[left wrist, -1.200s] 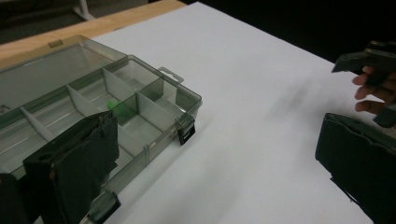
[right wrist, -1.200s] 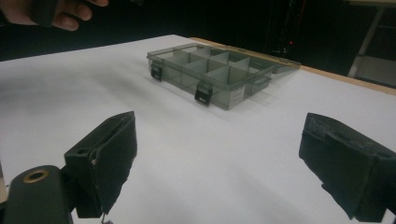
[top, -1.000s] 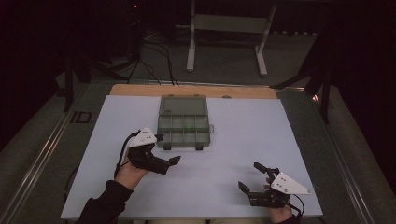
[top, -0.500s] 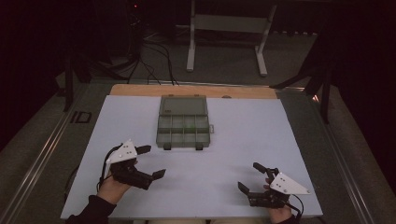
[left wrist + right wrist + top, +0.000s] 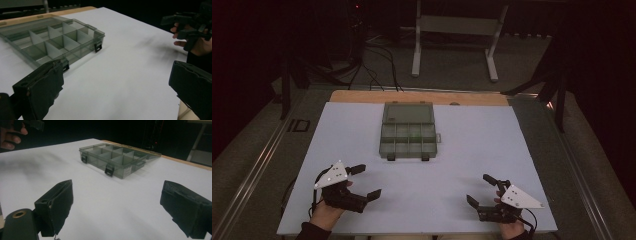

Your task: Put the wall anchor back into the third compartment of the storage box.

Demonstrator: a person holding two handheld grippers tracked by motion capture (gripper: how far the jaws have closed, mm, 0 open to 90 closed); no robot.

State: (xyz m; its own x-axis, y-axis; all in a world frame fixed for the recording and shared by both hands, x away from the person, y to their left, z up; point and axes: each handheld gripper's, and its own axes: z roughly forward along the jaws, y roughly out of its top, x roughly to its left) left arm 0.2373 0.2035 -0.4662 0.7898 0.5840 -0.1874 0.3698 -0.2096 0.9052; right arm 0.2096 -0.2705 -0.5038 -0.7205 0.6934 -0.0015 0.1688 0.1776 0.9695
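1. A lab or recording studio here, dark all round with one lit counter point(image 5: 472, 150) under a white sheet
2. Cables point(image 5: 377, 60) trail across the grey floor behind it
3. A bare metal stand point(image 5: 454, 30) sits at the back
4. Rails point(image 5: 257, 165) run along the counter's sides, rig-style

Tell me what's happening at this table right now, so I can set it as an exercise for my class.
A person holds a two-jaw gripper in each hand over a white table. A clear grey plastic compartment box lies open near the far middle, lid flat behind it, untouched. The left gripper and right gripper hover near the table's near edge, well apart from the box, jaws spread and holding nothing. No compartment visibly holds anything.
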